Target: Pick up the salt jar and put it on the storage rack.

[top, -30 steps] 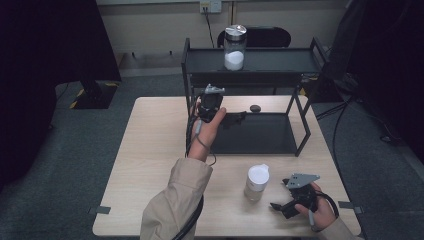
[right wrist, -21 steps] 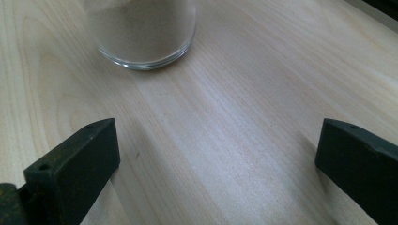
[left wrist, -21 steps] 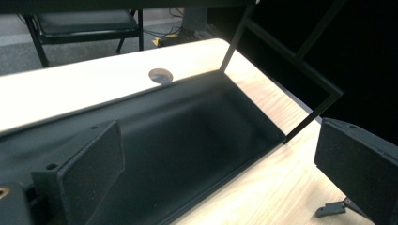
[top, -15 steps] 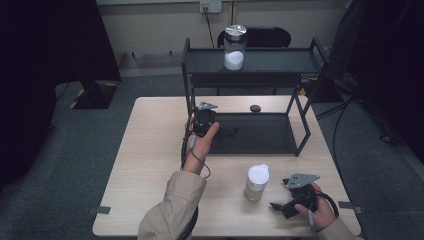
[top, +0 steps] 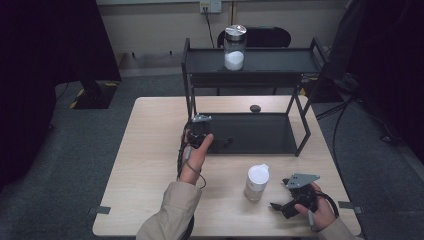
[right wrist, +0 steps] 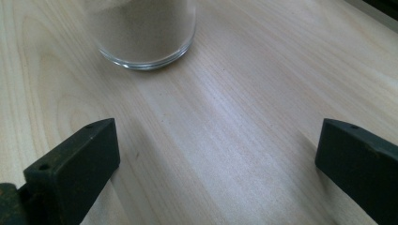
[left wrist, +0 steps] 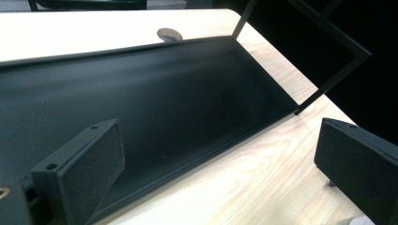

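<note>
Jar (top: 257, 182) with the white lid stands on the wooden surface (top: 150, 165), just left of the right gripper (top: 286, 197). Left gripper (top: 200, 131), jaws apart, is by the black rack (top: 250, 132). Right gripper, jaws wide apart too, should slide straight around the glass and squeeze gently. Grey carpet (top: 65, 150) lies around.

Jar (right wrist: 141, 33) top cut off

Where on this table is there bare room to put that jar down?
The lower shelf tray lies bare beside the left gripper. The table is bare left of that hand. It is tighter between the white-lidded jar and the right gripper.
</note>
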Demonstrator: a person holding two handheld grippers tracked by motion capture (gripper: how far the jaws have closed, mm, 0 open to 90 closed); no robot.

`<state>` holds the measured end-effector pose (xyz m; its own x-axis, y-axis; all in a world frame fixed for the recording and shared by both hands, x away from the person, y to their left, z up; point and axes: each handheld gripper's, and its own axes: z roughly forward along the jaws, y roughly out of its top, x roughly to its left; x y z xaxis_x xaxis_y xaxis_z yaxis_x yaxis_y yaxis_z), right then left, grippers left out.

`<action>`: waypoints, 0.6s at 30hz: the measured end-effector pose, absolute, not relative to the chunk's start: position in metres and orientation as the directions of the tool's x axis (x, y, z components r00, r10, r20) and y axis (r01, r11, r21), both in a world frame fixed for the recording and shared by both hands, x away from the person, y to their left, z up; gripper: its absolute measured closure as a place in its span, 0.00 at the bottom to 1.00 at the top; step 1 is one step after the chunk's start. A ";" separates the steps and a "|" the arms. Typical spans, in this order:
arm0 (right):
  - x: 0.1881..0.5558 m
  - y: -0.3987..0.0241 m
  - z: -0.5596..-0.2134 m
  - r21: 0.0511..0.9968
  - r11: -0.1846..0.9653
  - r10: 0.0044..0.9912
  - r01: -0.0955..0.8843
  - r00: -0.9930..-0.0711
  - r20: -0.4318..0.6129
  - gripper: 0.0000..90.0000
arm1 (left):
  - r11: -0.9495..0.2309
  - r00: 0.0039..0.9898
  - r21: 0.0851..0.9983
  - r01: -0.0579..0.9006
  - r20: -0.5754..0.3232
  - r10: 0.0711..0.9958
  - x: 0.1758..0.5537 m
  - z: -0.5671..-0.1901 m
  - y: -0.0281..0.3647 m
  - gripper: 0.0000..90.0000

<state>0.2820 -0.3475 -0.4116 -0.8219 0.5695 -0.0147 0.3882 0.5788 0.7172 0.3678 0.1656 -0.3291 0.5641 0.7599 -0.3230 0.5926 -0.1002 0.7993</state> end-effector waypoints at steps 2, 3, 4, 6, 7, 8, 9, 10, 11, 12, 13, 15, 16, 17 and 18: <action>0.282 -0.348 -0.412 0.717 0.580 0.569 0.387 -0.822 -0.015 0.00 | -0.105 0.564 0.799 0.592 -0.317 0.763 0.365 -0.332 0.167 0.02; 0.282 -0.348 -0.411 0.717 0.580 0.569 0.388 -0.822 -0.015 0.00 | -0.106 0.562 0.801 0.590 -0.312 0.766 0.363 -0.334 0.167 0.02; 0.282 -0.348 -0.412 0.717 0.580 0.569 0.387 -0.823 -0.016 0.00 | -0.102 0.557 0.803 0.588 -0.309 0.771 0.361 -0.336 0.168 0.02; 0.282 -0.348 -0.412 0.717 0.580 0.569 0.387 -0.823 -0.016 0.00 | -0.091 0.553 0.803 0.589 -0.319 0.770 0.358 -0.341 0.170 0.02; 0.282 -0.348 -0.411 0.717 0.580 0.568 0.387 -0.823 -0.016 0.00 | -0.093 0.551 0.802 0.590 -0.316 0.772 0.357 -0.342 0.171 0.02; 0.282 -0.348 -0.412 0.717 0.580 0.568 0.387 -0.823 -0.016 0.00 | -0.095 0.549 0.802 0.590 -0.311 0.776 0.355 -0.343 0.171 0.02; 0.282 -0.348 -0.411 0.717 0.580 0.569 0.387 -0.822 -0.016 0.00 | -0.093 0.548 0.802 0.590 -0.313 0.775 0.354 -0.344 0.172 0.02; 0.282 -0.348 -0.411 0.717 0.580 0.569 0.387 -0.823 -0.016 0.00 | -0.090 0.546 0.800 0.593 -0.318 0.775 0.353 -0.346 0.173 0.02; 0.282 -0.348 -0.411 0.717 0.580 0.569 0.387 -0.823 -0.016 0.00 | -0.096 0.546 0.799 0.593 -0.312 0.778 0.351 -0.347 0.174 0.02; 0.282 -0.348 -0.411 0.717 0.580 0.568 0.387 -0.823 -0.016 0.00 | -0.100 0.545 0.799 0.593 -0.306 0.781 0.350 -0.347 0.174 0.02; 0.282 -0.348 -0.412 0.717 0.580 0.568 0.387 -0.823 -0.016 0.00 | -0.103 0.545 0.798 0.593 -0.304 0.782 0.349 -0.348 0.175 0.02; 0.282 -0.348 -0.411 0.717 0.580 0.568 0.387 -0.823 -0.016 0.00 | -0.105 0.542 0.797 0.594 -0.300 0.785 0.346 -0.351 0.177 0.02; 0.282 -0.348 -0.411 0.717 0.580 0.568 0.387 -0.823 -0.016 0.00 | -0.109 0.542 0.796 0.596 -0.298 0.786 0.346 -0.352 0.178 0.02; 0.282 -0.348 -0.411 0.717 0.580 0.568 0.387 -0.823 -0.016 0.00 | -0.109 0.541 0.795 0.596 -0.298 0.786 0.345 -0.354 0.179 0.02; 0.282 -0.348 -0.411 0.717 0.580 0.568 0.387 -0.823 -0.016 0.00 | -0.109 0.539 0.794 0.598 -0.298 0.788 0.343 -0.355 0.180 0.02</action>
<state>0.2822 -0.3476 -0.4115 -0.8226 0.5684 -0.0160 0.3870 0.5803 0.7166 0.3434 0.1804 -0.3550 0.5392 0.7878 -0.2977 0.5983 -0.1095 0.7938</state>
